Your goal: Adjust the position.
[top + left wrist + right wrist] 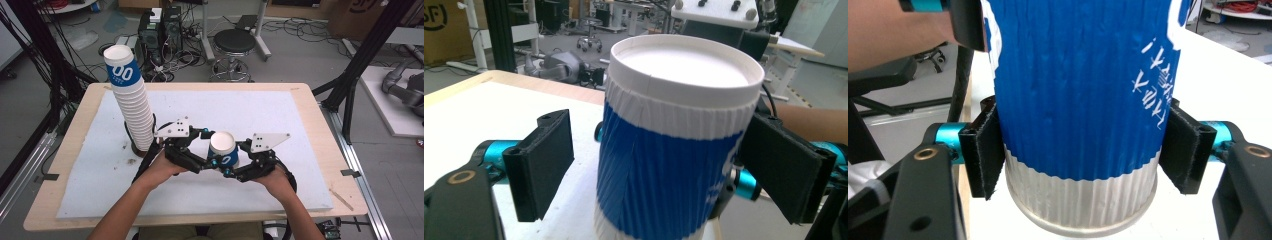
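Right gripper (231, 167) jaws clamp the cup (223, 149) (inverted); left gripper (209, 150) jaws wide around it.

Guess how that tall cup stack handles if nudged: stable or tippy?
Probably tippy: the cup stack is tall, narrow-based and already leans. Likely light, being nested paper cups, so a push up high might topple it rather than slide it.

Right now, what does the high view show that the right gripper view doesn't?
High view alone: the tall cup stack left of the hands, the whole table, a stool and both grey plates. Right gripper view alone: the right gripper close up, its pads pressed on the cup's lower sides, and white lettering on the blue band. Shared: the cup held between both grippers, with the left gripper at its other side.
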{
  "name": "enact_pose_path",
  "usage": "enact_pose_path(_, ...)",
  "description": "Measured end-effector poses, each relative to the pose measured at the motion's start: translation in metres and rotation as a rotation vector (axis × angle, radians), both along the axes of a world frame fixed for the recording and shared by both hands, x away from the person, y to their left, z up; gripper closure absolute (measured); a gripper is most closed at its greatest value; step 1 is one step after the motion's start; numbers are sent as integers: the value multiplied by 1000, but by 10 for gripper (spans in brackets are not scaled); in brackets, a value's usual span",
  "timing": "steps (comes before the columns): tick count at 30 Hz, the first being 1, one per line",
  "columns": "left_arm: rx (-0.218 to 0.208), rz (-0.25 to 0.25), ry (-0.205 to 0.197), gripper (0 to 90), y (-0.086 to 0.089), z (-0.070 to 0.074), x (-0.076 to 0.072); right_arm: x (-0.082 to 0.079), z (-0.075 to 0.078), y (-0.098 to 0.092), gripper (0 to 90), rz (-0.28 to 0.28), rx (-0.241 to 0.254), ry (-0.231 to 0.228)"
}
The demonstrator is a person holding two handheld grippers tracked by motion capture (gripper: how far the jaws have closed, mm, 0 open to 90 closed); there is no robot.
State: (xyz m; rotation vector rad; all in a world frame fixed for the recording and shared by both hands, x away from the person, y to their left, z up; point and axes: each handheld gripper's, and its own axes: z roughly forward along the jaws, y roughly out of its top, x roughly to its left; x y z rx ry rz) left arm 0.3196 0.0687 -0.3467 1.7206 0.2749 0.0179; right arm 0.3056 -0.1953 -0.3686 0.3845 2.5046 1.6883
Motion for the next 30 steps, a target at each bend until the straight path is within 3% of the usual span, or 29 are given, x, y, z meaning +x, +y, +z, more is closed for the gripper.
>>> enact_pose_path(4, 4, 2, -6, 148, 6, 2, 0, 1, 2, -3, 296, -6, -38, -4)
enact_pose_path(8, 17, 4, -12, 148, 11, 5, 1, 1, 5, -1, 296, -2, -140, -19)
enact_pose_path(9, 17, 4, -12, 148, 11, 5, 1, 1, 5, -1, 296, -2, -140, -19)
enact_pose_path(10, 24, 0, -15, 148, 12, 7, 1, 2, 7, 0, 296, 3, -187, -27)
enact_pose_path(12, 31, -2, -16, 149, 13, 8, 1, 3, 9, 1, 296, 12, -213, -29)
enact_pose_path(18, 121, -33, -34, 148, 13, 15, 2, 4, 18, 5, 296, 36, -309, -48)
enact_pose_path(22, 137, -49, -45, 148, 13, 21, 2, 4, 23, 8, 295, 55, -363, -55)
enact_pose_path(25, 168, -67, -42, 149, 11, 26, 2, 5, 28, 13, 295, 86, -430, -53)
enact_pose_path(30, 221, -97, -36, 151, 8, 26, 3, 5, 31, 18, 295, 113, -485, -57)
